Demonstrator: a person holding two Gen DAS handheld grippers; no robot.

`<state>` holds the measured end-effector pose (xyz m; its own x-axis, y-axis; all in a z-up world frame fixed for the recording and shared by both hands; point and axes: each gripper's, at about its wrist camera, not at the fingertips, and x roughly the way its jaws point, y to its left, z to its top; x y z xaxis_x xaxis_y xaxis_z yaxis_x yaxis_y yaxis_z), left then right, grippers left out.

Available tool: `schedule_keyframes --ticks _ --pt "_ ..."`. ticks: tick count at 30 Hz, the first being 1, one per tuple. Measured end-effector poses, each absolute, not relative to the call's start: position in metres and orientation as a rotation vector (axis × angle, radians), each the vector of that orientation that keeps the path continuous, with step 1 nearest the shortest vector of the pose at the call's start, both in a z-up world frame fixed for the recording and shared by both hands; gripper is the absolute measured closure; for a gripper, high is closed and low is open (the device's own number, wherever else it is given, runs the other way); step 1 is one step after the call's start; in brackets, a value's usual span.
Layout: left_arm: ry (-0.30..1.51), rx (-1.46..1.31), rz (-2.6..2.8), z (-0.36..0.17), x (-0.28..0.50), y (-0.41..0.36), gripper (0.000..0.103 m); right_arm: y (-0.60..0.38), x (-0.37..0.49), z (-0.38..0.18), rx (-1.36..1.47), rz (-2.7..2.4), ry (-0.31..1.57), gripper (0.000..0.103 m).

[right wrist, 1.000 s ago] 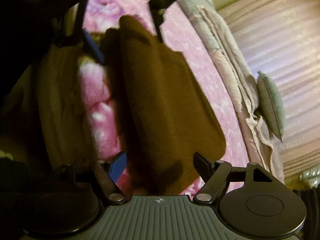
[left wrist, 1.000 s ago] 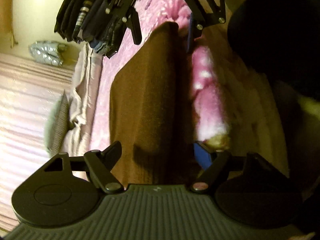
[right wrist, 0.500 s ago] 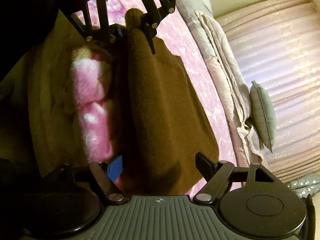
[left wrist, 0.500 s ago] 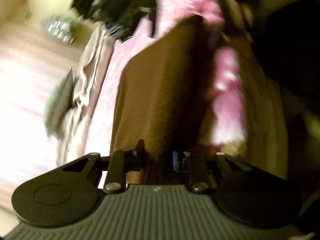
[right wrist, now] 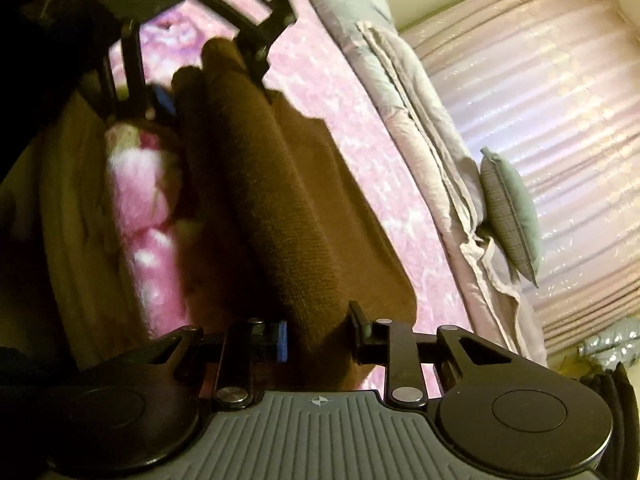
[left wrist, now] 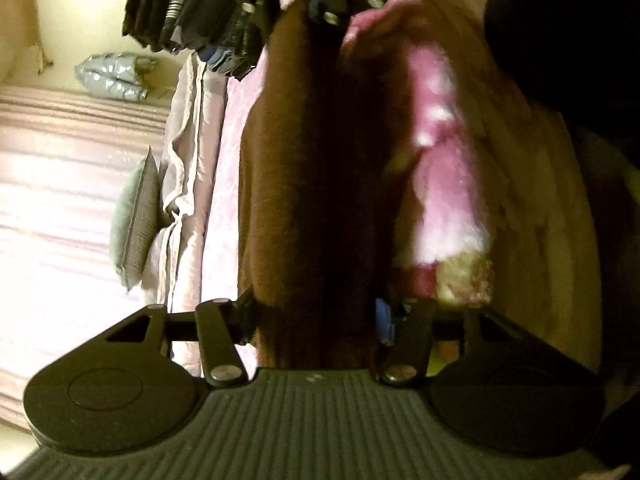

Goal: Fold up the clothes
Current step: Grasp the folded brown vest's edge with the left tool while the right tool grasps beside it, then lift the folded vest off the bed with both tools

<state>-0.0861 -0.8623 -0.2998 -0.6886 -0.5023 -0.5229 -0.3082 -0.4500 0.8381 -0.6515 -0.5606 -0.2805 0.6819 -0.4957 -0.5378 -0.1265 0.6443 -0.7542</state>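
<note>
Both ends of the brown cloth (right wrist: 280, 208) on the bed (right wrist: 360, 160) are bunched now. The right hand-held gripper (right wrist: 318, 334) has just closed, pinching it; the left hand-held gripper (left wrist: 314, 318) reopened partway, cloth loose between its jaws, so the fold needs a regrasp.

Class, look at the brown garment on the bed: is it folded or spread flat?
Folded. The brown garment lies doubled into a long thick band, a rolled edge running along it, atop the pink bed.

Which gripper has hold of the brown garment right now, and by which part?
Right gripper clamps the brown garment at its raised fold's near end; left gripper straddles the opposite end, grip unclear.
</note>
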Motion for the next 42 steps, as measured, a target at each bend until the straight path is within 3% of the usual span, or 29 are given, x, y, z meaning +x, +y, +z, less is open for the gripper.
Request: schedule_keyframes --ticks 2,3,6,8,11,15,19,22,25,32,36,42 --pt "-1.542 1.185 -2.280 -0.298 -0.090 -0.865 0.073 -0.558 -0.653 -0.280 -0.862 -0.240 0.813 0.075" --pt "-1.527 1.189 -2.278 -0.296 -0.091 -0.867 0.078 -0.555 -0.655 -0.282 -0.866 -0.241 0.814 0.075" --pt "-1.471 1.201 -2.321 -0.288 -0.090 -0.870 0.081 -0.550 -0.660 -0.291 -0.874 -0.241 0.831 0.072" --pt "-1.400 1.205 -2.353 -0.281 -0.092 -0.875 0.081 -0.546 -0.664 -0.297 -0.889 -0.249 0.832 0.056" --pt "-1.244 1.213 -2.434 -0.267 -0.096 -0.885 0.081 -0.542 -0.669 -0.304 -0.903 -0.254 0.824 0.046" --pt "-1.094 1.222 -2.500 -0.253 -0.098 -0.892 0.081 -0.544 -0.662 -0.312 -0.915 -0.249 0.838 0.046" --pt "-1.061 1.224 -2.509 -0.249 -0.099 -0.894 0.081 -0.548 -0.653 -0.321 -0.974 -0.266 0.843 0.046" --pt "-1.092 1.218 -2.486 -0.253 -0.094 -0.890 0.080 -0.553 -0.649 -0.321 -0.988 -0.281 0.855 0.046" --pt "-1.208 1.221 -2.428 -0.266 -0.091 -0.880 0.074 -0.554 -0.649 -0.320 -0.969 -0.276 0.866 0.066" --pt "-1.442 1.275 -2.241 -0.295 -0.097 -0.869 0.069 -0.555 -0.650 -0.319 -0.940 -0.279 0.879 0.068" --pt "-1.381 1.317 -2.221 -0.298 -0.103 -0.873 0.076 -0.554 -0.650 -0.316 -0.931 -0.275 0.888 0.069" --pt "-1.365 1.327 -2.224 -0.296 -0.100 -0.873 0.079 -0.555 -0.649 -0.316 -0.913 -0.279 0.902 0.069"
